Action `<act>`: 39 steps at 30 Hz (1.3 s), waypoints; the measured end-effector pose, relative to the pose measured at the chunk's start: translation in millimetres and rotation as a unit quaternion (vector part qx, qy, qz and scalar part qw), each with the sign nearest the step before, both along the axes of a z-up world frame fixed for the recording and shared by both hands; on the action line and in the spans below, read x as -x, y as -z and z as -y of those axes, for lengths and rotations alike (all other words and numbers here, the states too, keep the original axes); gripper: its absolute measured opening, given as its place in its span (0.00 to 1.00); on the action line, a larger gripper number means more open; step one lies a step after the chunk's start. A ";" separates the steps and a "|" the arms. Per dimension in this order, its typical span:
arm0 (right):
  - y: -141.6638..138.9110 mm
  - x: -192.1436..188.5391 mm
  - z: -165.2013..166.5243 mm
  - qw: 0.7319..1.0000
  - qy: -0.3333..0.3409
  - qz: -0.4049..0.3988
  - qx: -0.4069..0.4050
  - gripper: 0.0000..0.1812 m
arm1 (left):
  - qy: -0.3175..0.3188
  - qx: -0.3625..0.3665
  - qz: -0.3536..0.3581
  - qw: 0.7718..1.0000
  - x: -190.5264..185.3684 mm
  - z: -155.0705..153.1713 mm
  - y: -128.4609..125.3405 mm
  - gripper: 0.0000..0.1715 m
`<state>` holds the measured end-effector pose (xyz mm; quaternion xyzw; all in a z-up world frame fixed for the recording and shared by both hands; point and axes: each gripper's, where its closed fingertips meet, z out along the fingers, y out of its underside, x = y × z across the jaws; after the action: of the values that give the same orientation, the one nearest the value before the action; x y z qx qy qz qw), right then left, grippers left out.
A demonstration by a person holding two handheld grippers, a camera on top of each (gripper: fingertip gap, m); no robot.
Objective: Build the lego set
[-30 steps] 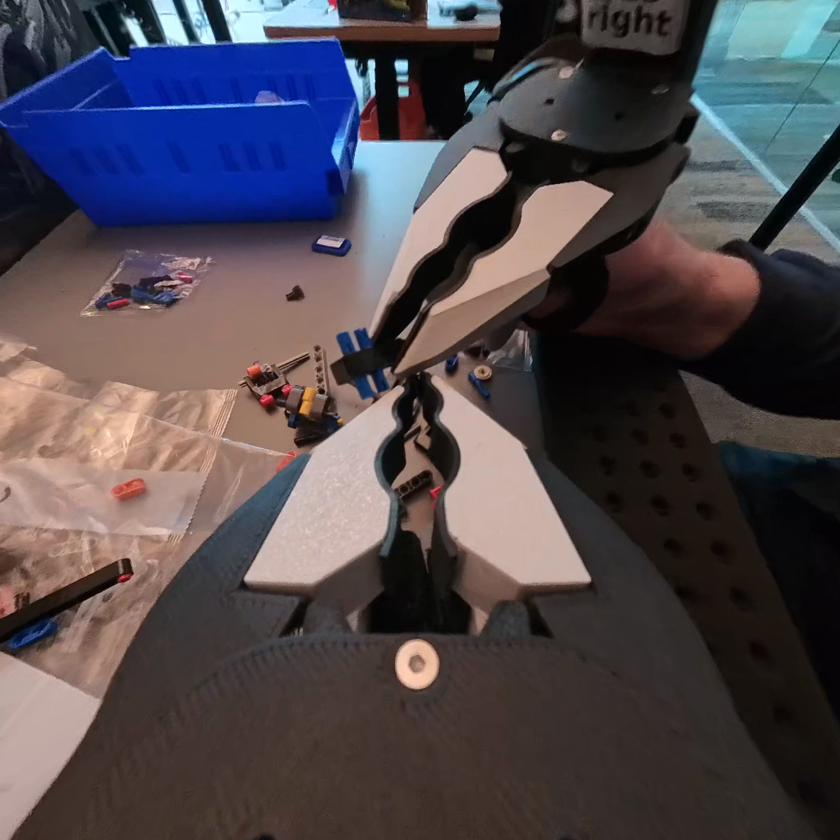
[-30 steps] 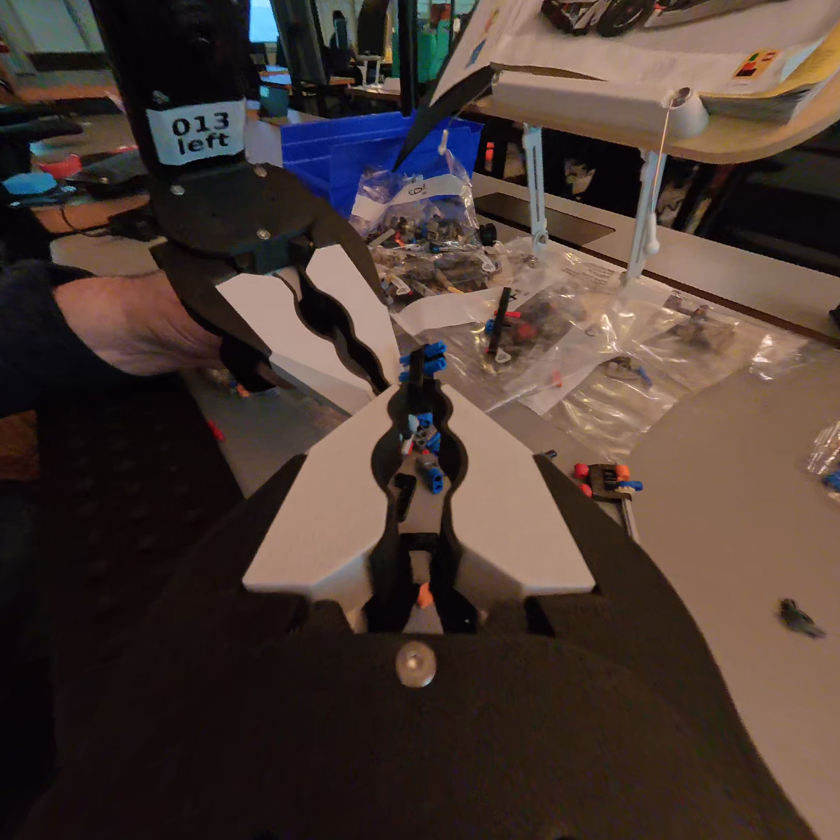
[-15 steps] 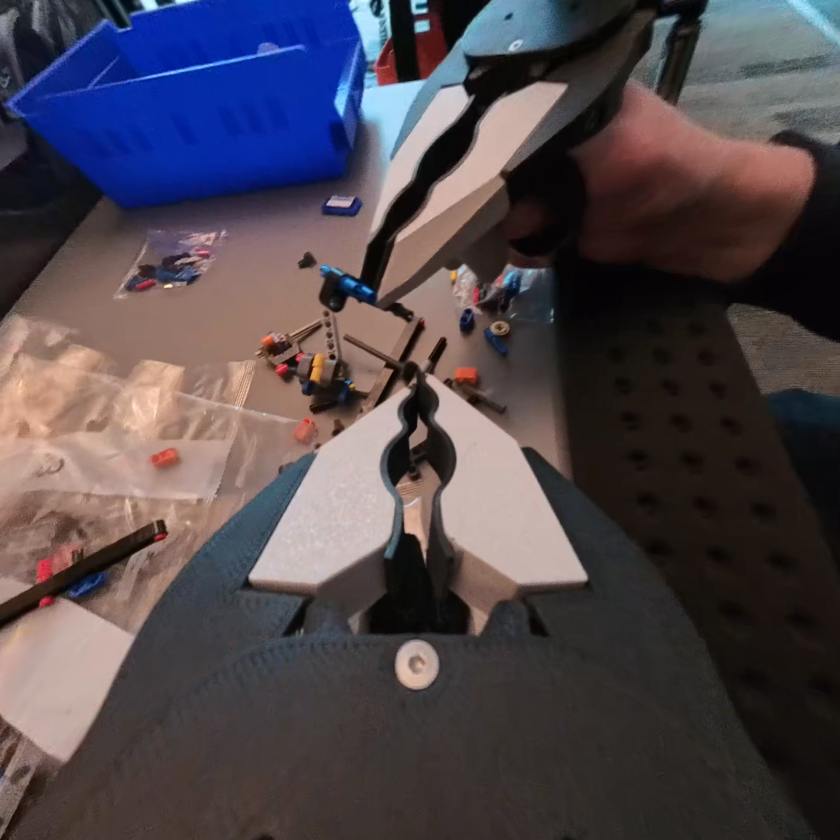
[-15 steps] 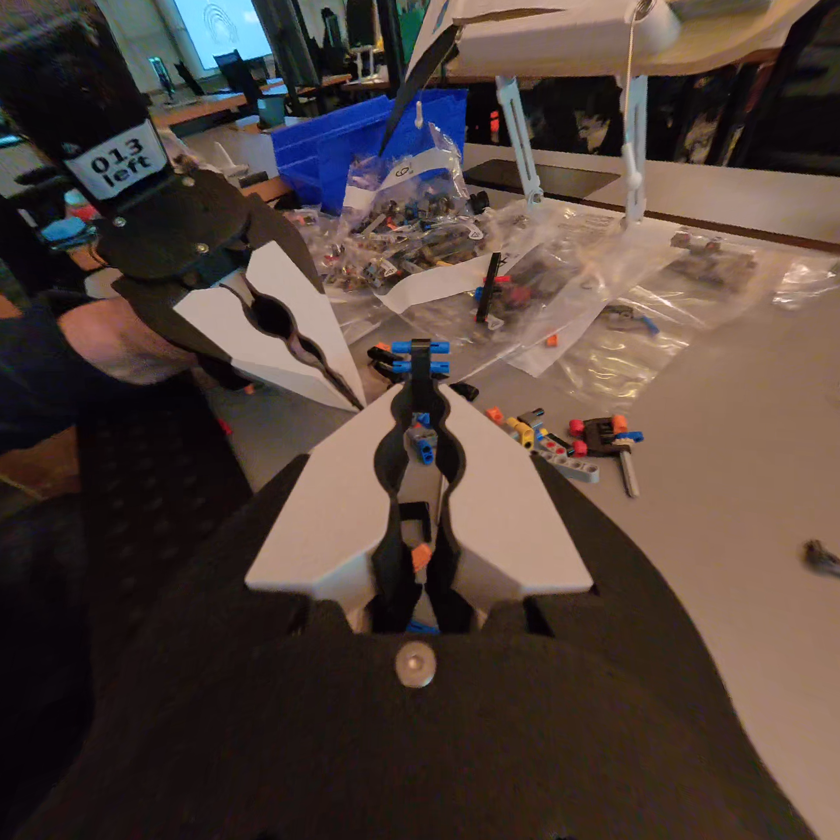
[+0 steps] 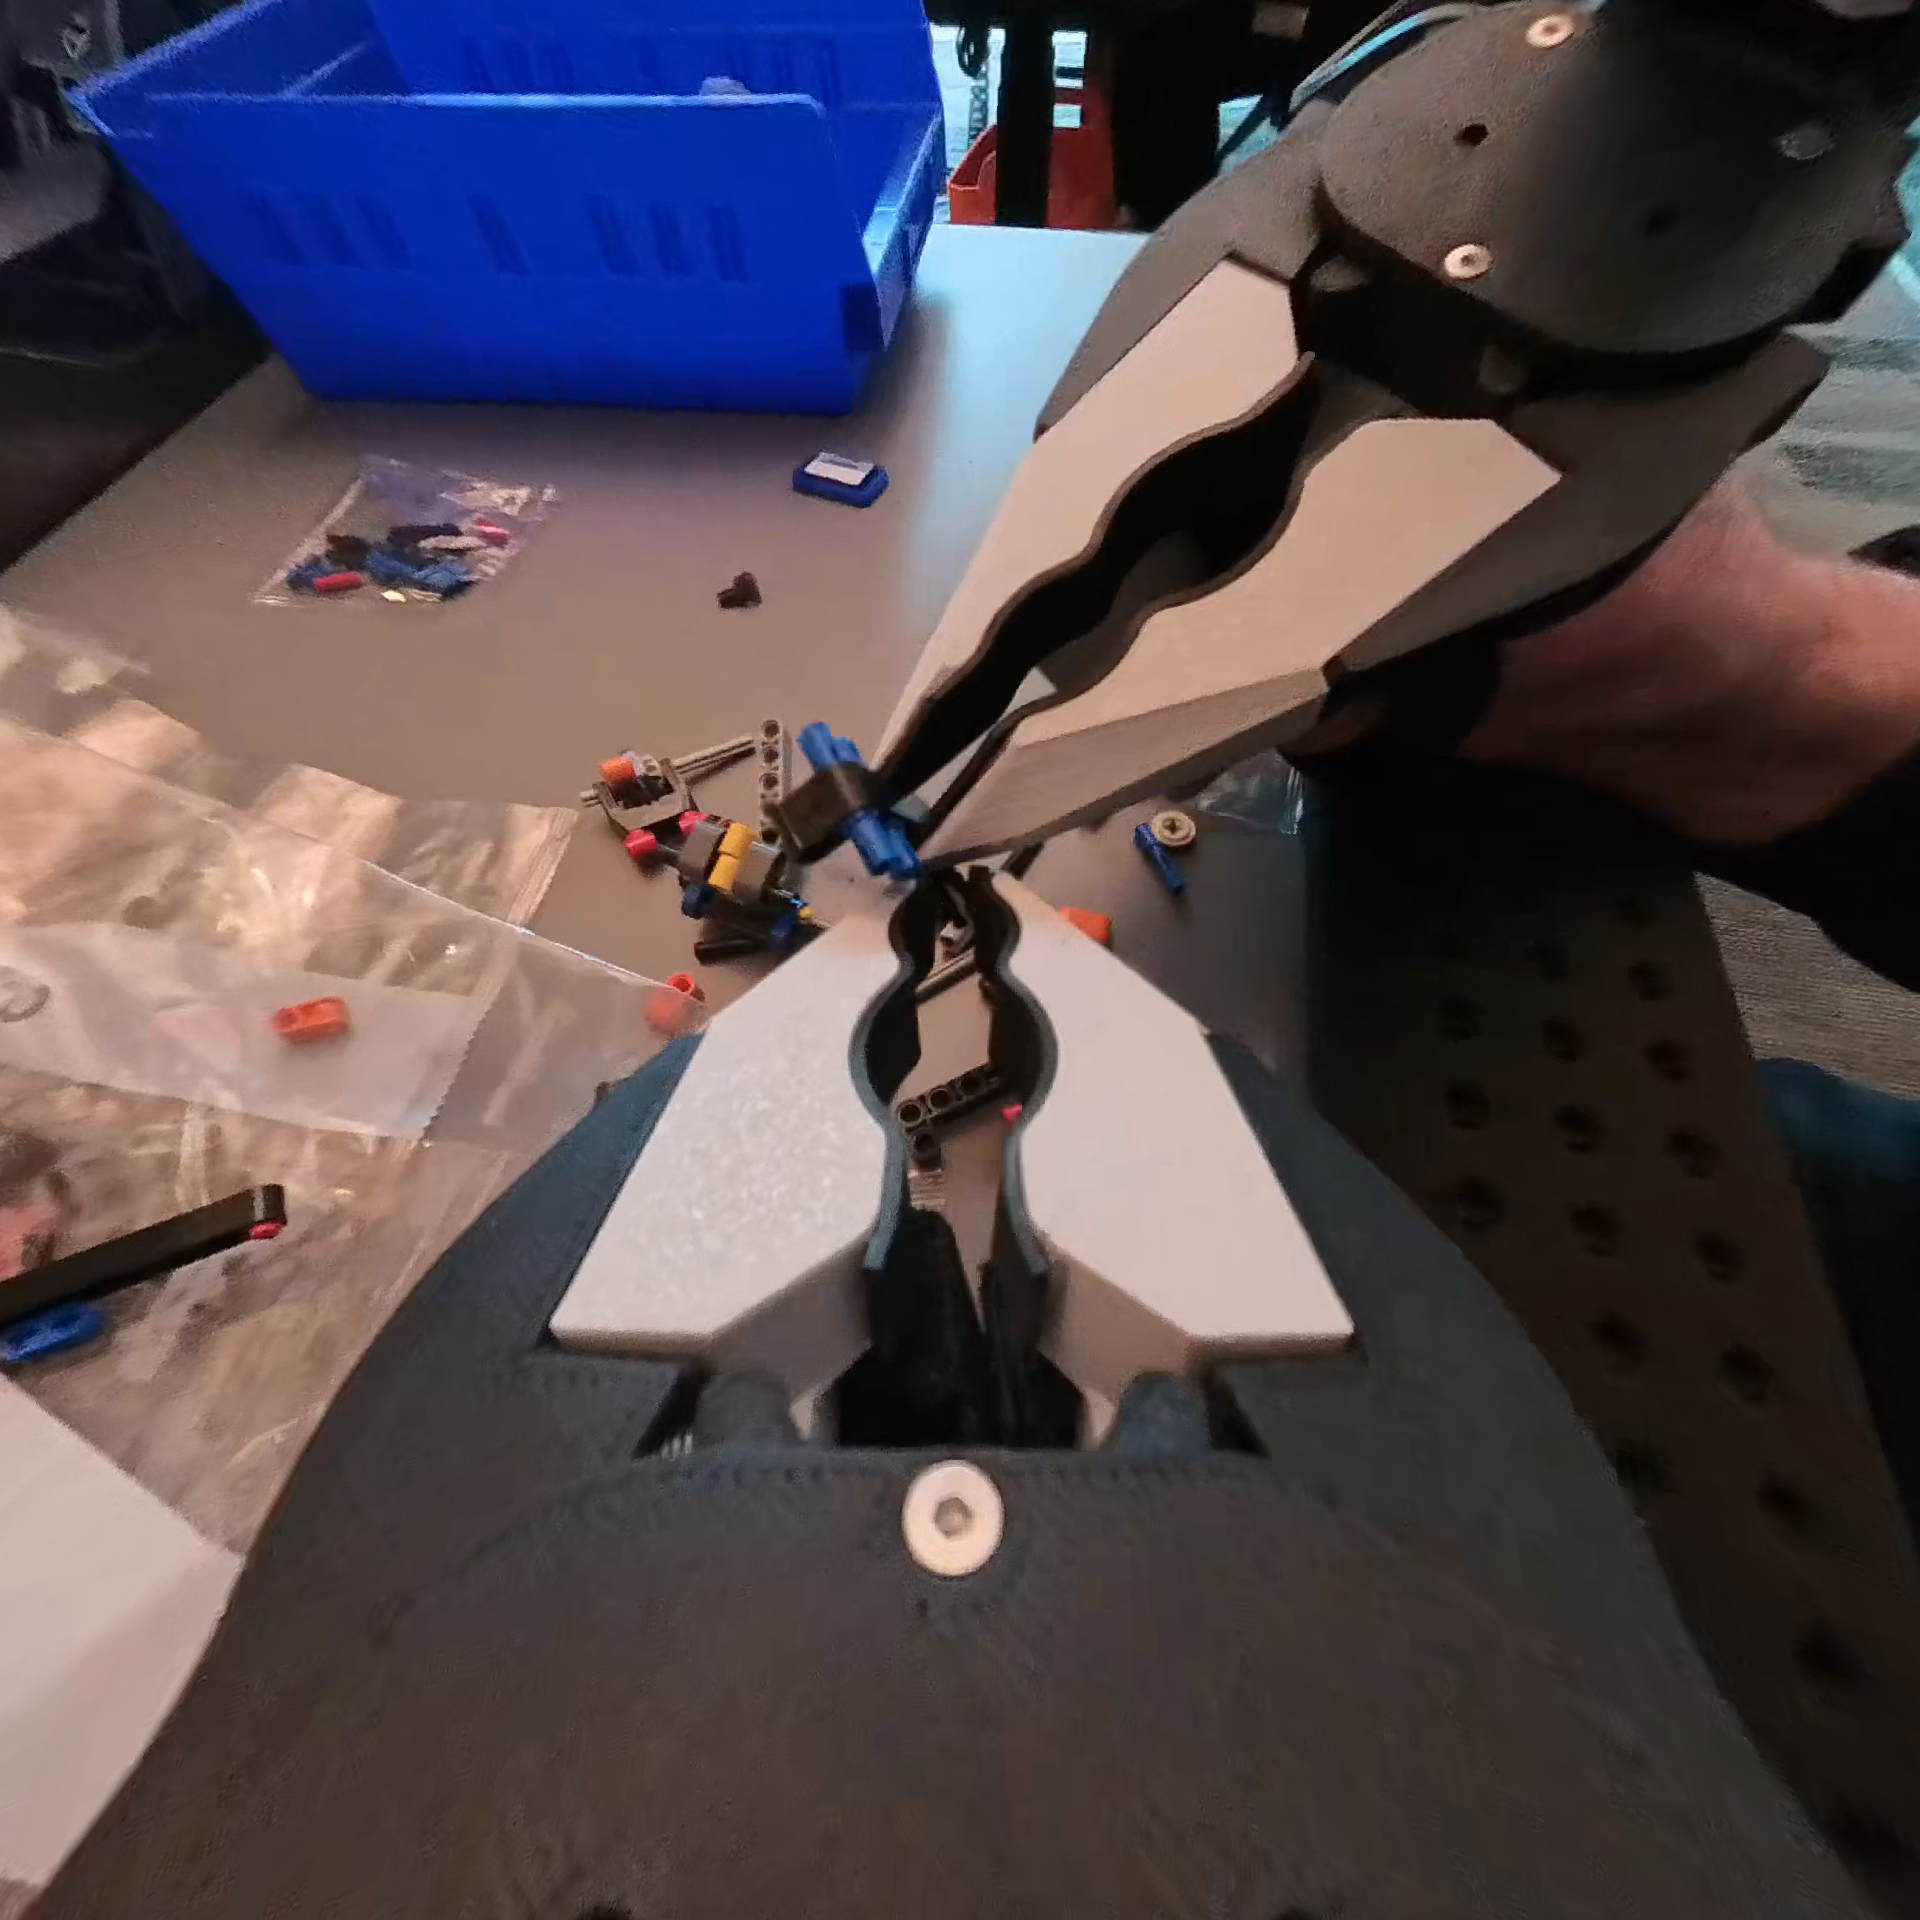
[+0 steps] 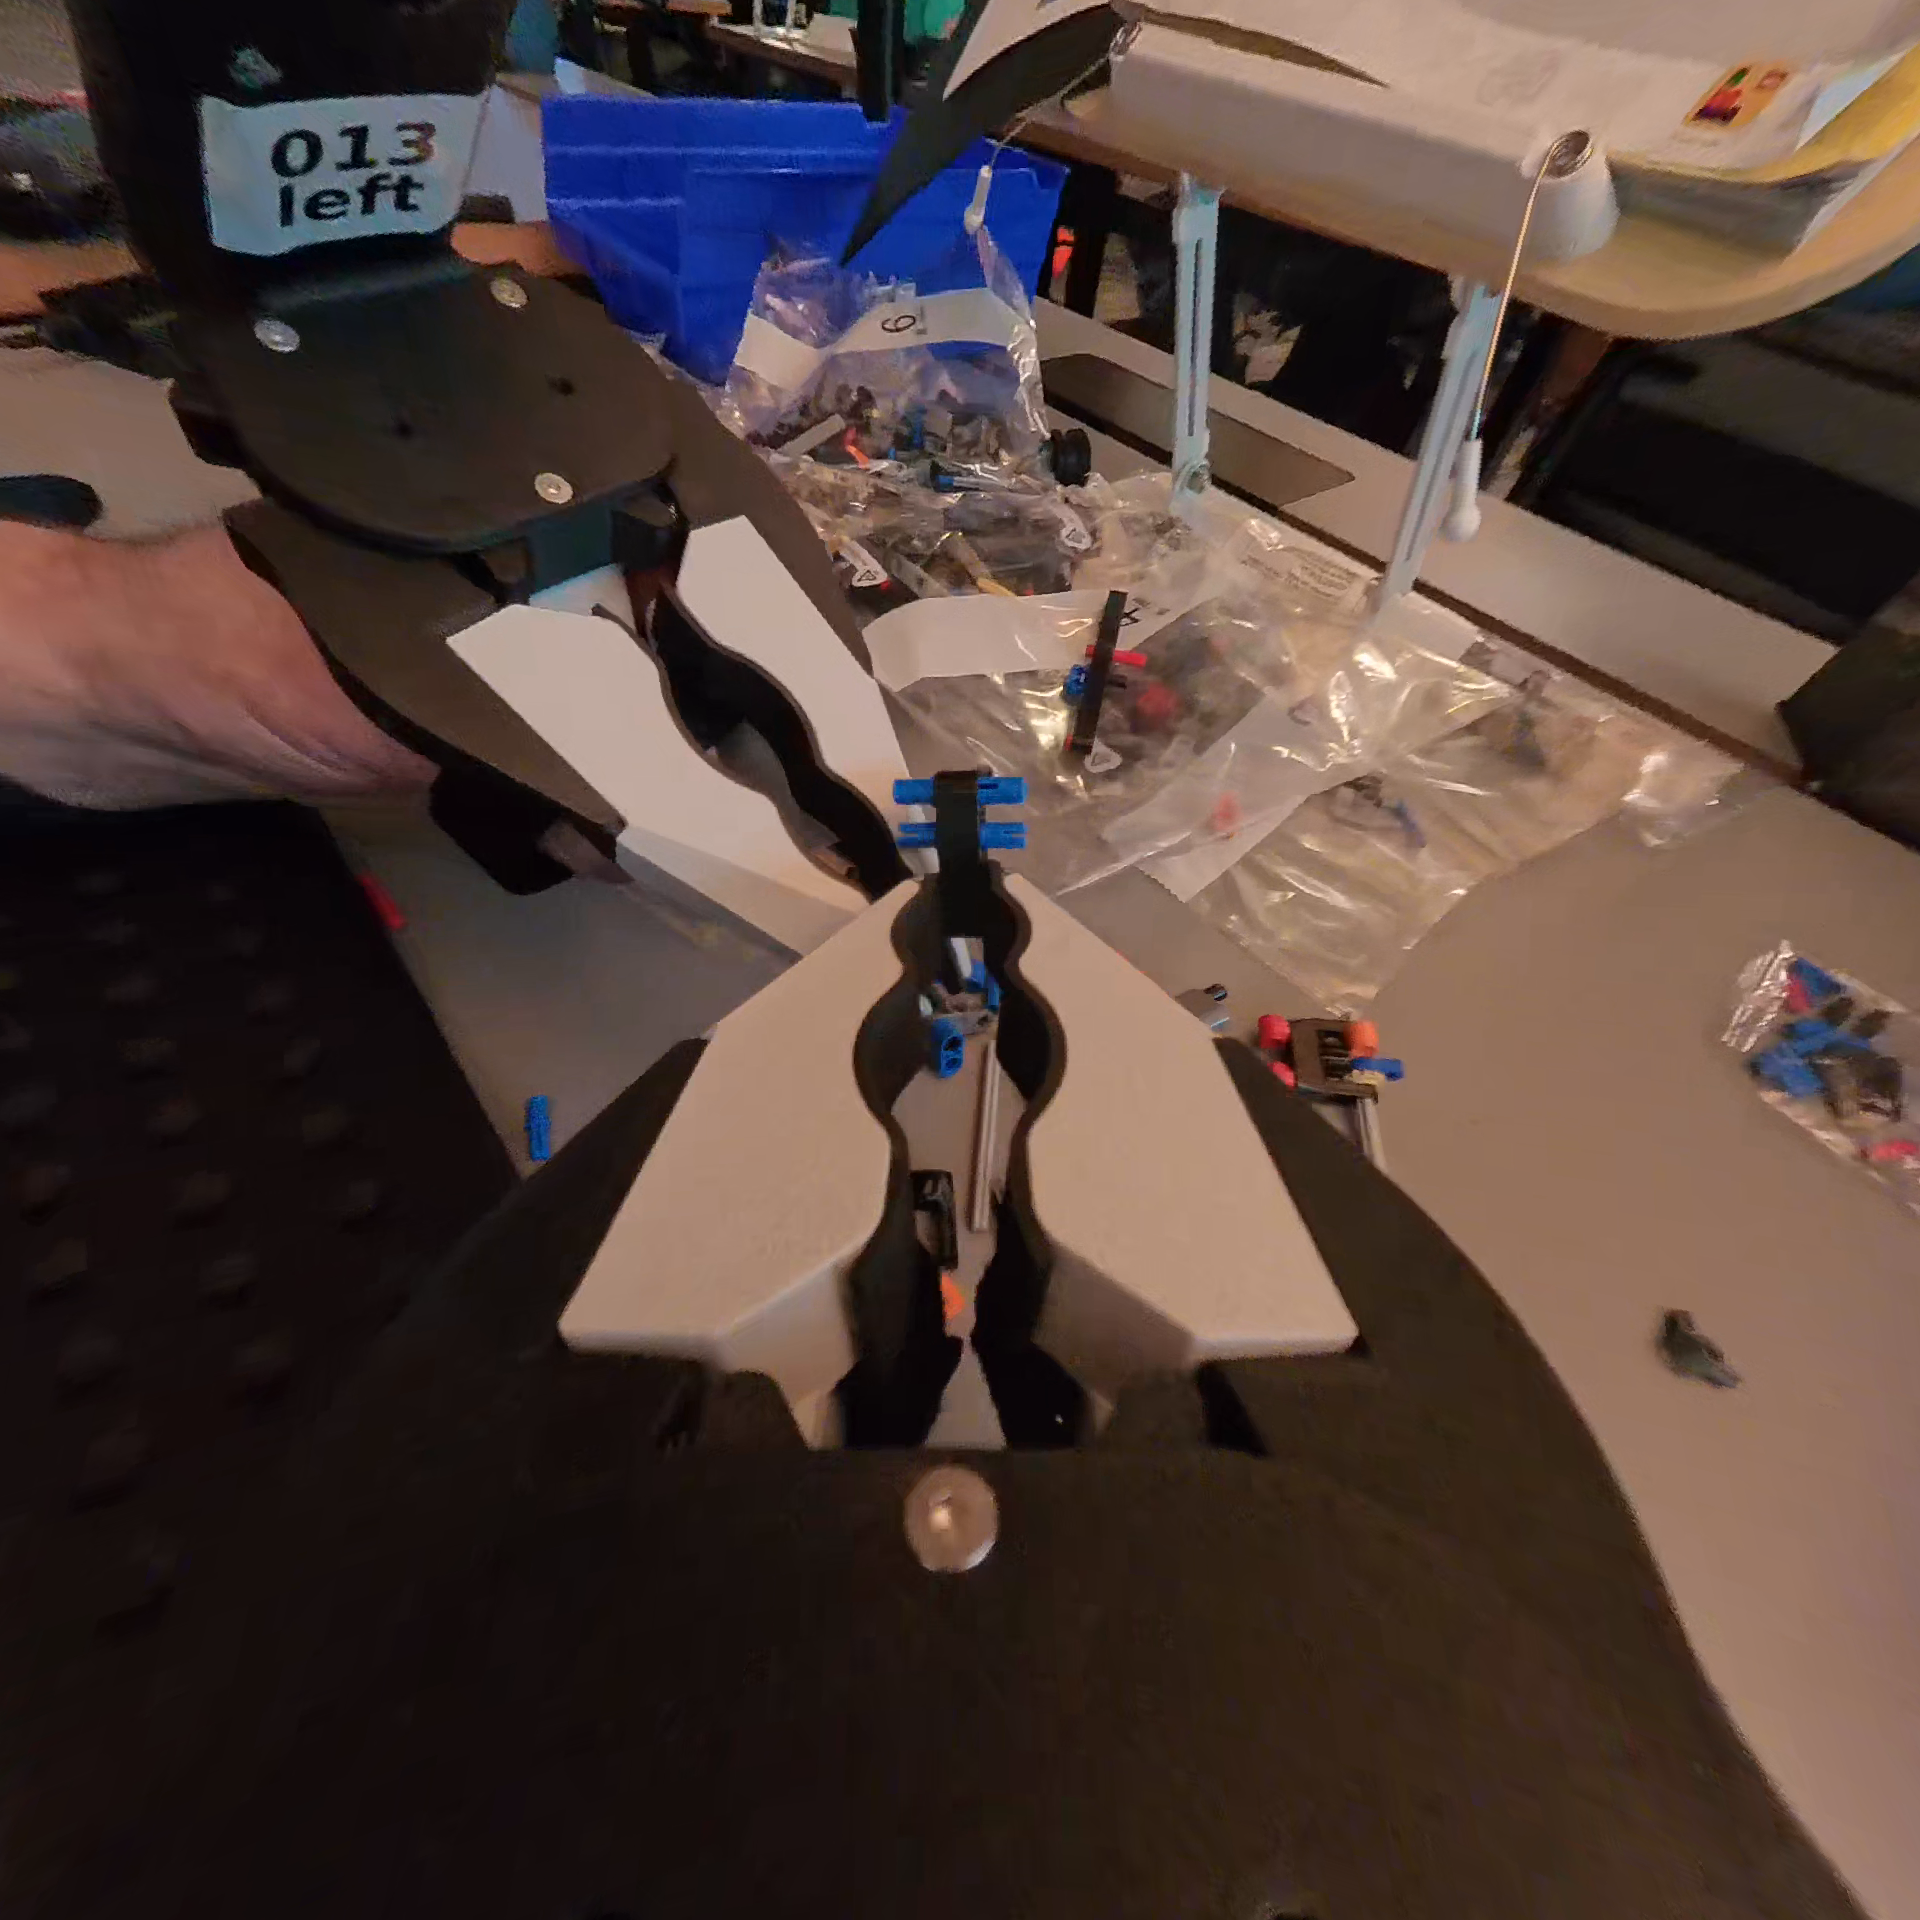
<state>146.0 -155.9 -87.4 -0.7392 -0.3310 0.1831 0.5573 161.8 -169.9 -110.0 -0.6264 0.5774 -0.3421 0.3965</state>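
My right gripper [image 6: 956,883] is shut on a short black lego beam with blue pins [image 6: 961,821] and holds it above the table. In the left wrist view the right gripper [image 5: 899,805] comes in from the upper right with the beam [image 5: 836,805] at its tips. My left gripper [image 5: 951,883] is shut, with nothing visible between its tips. Its tips sit just below and right of the beam, almost touching the right gripper's tips. In the right wrist view the left gripper [image 6: 868,868] comes in from the upper left.
Loose lego parts and a small sub-assembly [image 5: 727,852] lie on the grey table [image 5: 582,665]. A blue bin [image 5: 520,208] stands at the back. Plastic bags of parts [image 6: 935,447] and a booklet stand [image 6: 1351,156] are behind. A black perforated mat [image 5: 1558,1143] covers the near side. Less than 4 cm separates the two grippers' tips.
Half a second ago the right gripper held the beam higher and farther from my left gripper. It has now come back down, close to the left tips. Both grippers stay shut.
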 end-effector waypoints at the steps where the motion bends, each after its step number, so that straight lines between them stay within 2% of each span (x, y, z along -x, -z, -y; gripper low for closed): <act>1: -1.5 -0.4 0.0 1.000 0.003 -0.004 0.000 0.03 | 0.002 0.003 0.005 1.000 0.6 0.3 -2.4 0.03; 4: -0.5 -1.2 -1.5 1.000 0.010 0.005 -0.001 0.02 | -0.002 -0.008 -0.001 1.000 1.2 -1.4 -2.5 0.02; 6: -0.3 -1.9 -0.4 1.000 0.011 0.007 0.000 0.03 | -0.005 -0.048 -0.017 0.999 1.7 -0.6 -2.7 0.01; 8: -0.9 -3.1 0.3 1.000 0.003 -0.019 0.017 0.03 | -0.013 -0.123 -0.039 0.992 0.5 -1.8 -4.1 0.01; 12: 1.8 -5.7 -1.1 0.999 0.010 -0.021 0.028 0.02 | -0.018 -0.196 -0.066 0.978 -1.6 -1.4 -3.8 0.01; 15: 3.6 -4.8 -0.9 1.000 0.009 -0.014 0.027 0.02 | -0.016 -0.222 -0.074 0.972 0.6 -0.4 -3.3 0.00; 21: 8.1 -2.0 -2.0 0.999 0.000 -0.011 0.038 0.02 | -0.011 -0.185 -0.052 0.981 4.5 2.4 -5.1 0.00; 22: 6.9 -2.6 -3.1 0.999 0.006 -0.013 0.035 0.01 | -0.006 -0.200 -0.055 0.978 5.5 2.0 -6.3 0.00; 23: 13.6 -19.5 -14.5 0.997 0.066 0.000 0.044 0.01 | 0.022 -0.203 -0.051 0.978 5.8 21.5 -8.1 0.00; 24: 33.9 -53.5 -27.8 0.986 0.135 0.075 0.060 0.03 | 0.065 -0.176 0.023 0.982 -3.3 44.2 -27.5 0.00; 25: 26.8 -57.8 -30.2 0.988 0.127 0.000 0.090 0.02 | 0.074 -0.208 0.027 0.975 -4.1 53.9 -29.1 0.00; 26: 18.9 -58.2 -28.4 0.990 0.119 -0.010 0.073 0.02 | 0.057 -0.239 -0.001 0.969 -0.8 45.9 -22.9 0.00; 28: 11.5 -25.7 -12.0 0.998 0.036 -0.020 0.049 0.02 | 0.031 -0.205 0.006 0.978 9.7 21.9 -25.8 0.00; 30: 12.7 -21.8 -12.3 0.997 0.019 -0.043 0.069 0.02 | 0.003 -0.207 0.030 0.978 17.8 9.3 -36.5 0.00; 32: 9.2 -15.8 -7.4 0.991 -0.025 -0.093 0.096 0.02 | 0.006 -0.207 -0.038 0.978 19.4 3.0 -7.5 0.00; 33: 6.7 -16.2 -6.2 0.990 -0.028 -0.100 0.092 0.03 | 0.009 -0.203 -0.047 0.978 17.9 2.9 -1.2 0.00; 35: 3.2 -13.3 -0.7 0.988 -0.052 -0.111 0.090 0.03 | -0.003 -0.210 -0.020 0.978 16.0 -0.9 -14.2 0.01; 37: 3.2 -12.7 -0.4 0.990 -0.053 -0.102 0.081 0.03 | -0.013 -0.172 -0.011 0.985 19.4 -7.0 -12.1 0.10; 39: -0.2 -6.5 6.4 0.994 -0.073 -0.073 0.044 0.03 | -0.023 -0.106 0.032 0.994 22.8 -12.5 -21.3 0.16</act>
<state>152.5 -162.2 -87.2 -0.7214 -0.3343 0.2914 0.5318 139.1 -157.4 -88.7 -0.5830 0.5825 -0.2899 0.4866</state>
